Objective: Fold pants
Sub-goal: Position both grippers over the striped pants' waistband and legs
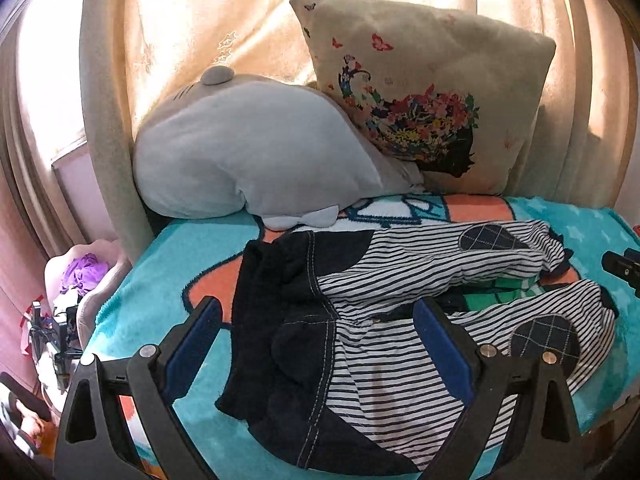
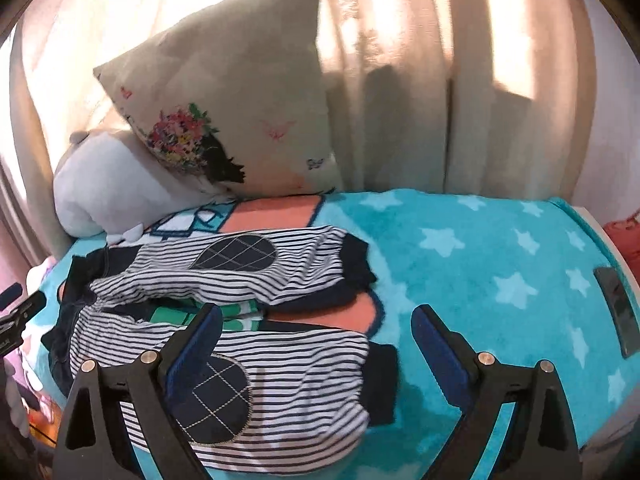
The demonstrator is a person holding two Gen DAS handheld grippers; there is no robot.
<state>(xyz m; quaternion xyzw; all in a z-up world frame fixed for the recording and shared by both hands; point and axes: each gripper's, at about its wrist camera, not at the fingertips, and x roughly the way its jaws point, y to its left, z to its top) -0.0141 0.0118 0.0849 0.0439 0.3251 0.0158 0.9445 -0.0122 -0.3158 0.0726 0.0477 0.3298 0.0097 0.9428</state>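
In the left wrist view, the small navy-and-white striped pants with quilted navy knee patches (image 1: 400, 312) lay spread flat on the turquoise star-print fleece blanket (image 1: 168, 256) covering the bed, their dark waistband at centre-left and both legs running toward the right edge of the frame, so the long axis went left to right. The left gripper (image 1: 320, 344) hovered over the waistband end, jaws wide apart and holding nothing. In the right wrist view, the right gripper (image 2: 316, 344) hung over the lower leg's cuff end, jaws equally wide and empty. Each gripper seemed nearer its own end; the legs lay splayed apart.
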